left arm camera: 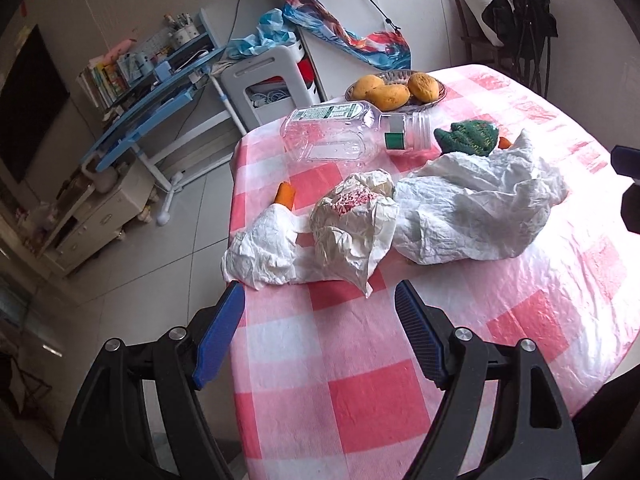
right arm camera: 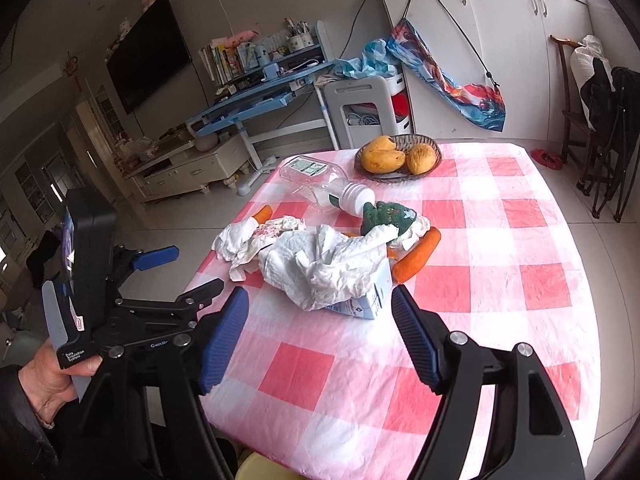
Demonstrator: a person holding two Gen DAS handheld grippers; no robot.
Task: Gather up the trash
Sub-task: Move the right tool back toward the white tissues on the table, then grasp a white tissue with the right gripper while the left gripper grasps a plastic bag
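While both tools hang over the near edge of the surface (left arm camera: 360, 392), each stands released, its blue pads spread wide with nothing between them. The left tool (left arm camera: 320, 308) points at the crumpled litter from the near left corner, and the right tool (right arm camera: 320, 312) faces the same heap from the near side; in the right wrist view the left tool appears again at the left, gripped by the person's left hand (right arm camera: 52, 384).

Just past the pads lies the trash, all resting on the pink-and-white checked cloth. A small white wad of paper (left arm camera: 260, 248) sits at the left edge, with an orange carrot end (left arm camera: 285, 194) poking out behind it. Touching it on the right is a crumpled wrapper with red print (left arm camera: 356, 220), and beside that a larger white crumpled sheet (left arm camera: 476, 208). In the right wrist view this sheet drapes over a light blue carton (right arm camera: 366, 304), and a whole carrot (right arm camera: 418, 254) lies just beside it on the right.

Behind the heap, a green knitted piece (left arm camera: 468, 136) rests against the paper. Beyond it an empty clear plastic bottle (left arm camera: 340, 132) lies on its side. Farthest back, near the far edge, a woven basket (left arm camera: 438, 98) holds yellow mangoes (left arm camera: 386, 90).
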